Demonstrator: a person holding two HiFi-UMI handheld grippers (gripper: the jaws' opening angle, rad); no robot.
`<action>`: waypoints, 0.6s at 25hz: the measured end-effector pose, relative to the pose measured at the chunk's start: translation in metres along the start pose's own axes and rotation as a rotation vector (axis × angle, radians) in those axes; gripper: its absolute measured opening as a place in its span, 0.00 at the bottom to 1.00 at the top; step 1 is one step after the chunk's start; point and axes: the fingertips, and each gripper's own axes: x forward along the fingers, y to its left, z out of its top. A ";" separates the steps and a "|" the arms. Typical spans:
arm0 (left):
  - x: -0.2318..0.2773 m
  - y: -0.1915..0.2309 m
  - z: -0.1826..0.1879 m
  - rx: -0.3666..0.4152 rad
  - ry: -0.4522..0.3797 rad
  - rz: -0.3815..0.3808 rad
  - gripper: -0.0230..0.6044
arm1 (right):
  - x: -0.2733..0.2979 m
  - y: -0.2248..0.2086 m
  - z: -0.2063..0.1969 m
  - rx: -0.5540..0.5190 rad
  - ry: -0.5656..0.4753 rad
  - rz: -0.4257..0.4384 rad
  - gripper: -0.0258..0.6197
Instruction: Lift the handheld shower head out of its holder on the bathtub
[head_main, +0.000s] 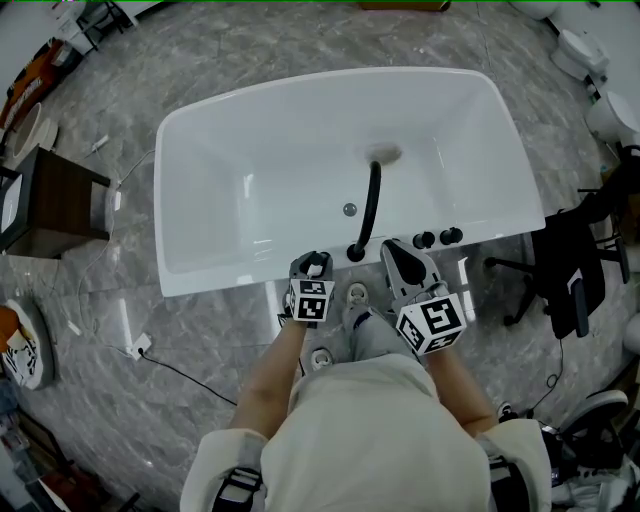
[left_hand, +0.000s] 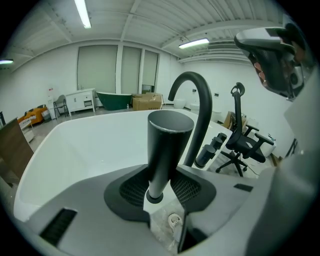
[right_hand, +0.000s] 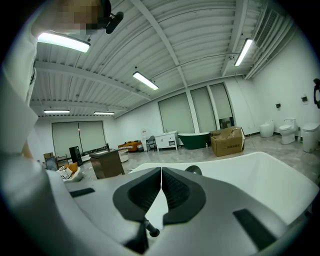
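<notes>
The handheld shower head (left_hand: 167, 145) is a black cylinder that stands upright on the near rim of the white bathtub (head_main: 200, 130), narrowing at its foot. My left gripper (left_hand: 160, 186) is shut on that narrow lower part, one pad on each side. In the head view the left gripper (head_main: 313, 266) sits at the tub's near rim and covers the shower head. My right gripper (head_main: 393, 248) hovers just right of it by the black arched faucet spout (head_main: 372, 200). In its own view, the right gripper (right_hand: 161, 181) is shut with nothing between its pads.
Two black knobs (head_main: 438, 238) stand on the rim right of the spout. A black office chair (head_main: 575, 265) is to the tub's right, and a dark wooden cabinet (head_main: 50, 205) to its left. A cable (head_main: 180, 368) lies on the marble floor.
</notes>
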 end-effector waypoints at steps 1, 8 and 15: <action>-0.004 0.000 0.003 -0.001 -0.013 0.000 0.26 | -0.001 0.003 0.000 0.000 -0.002 0.001 0.07; -0.042 -0.001 0.015 0.008 -0.081 0.003 0.26 | -0.018 0.031 -0.002 -0.005 -0.026 0.006 0.07; -0.084 -0.004 0.020 -0.001 -0.154 0.003 0.26 | -0.046 0.059 -0.004 -0.006 -0.040 -0.006 0.07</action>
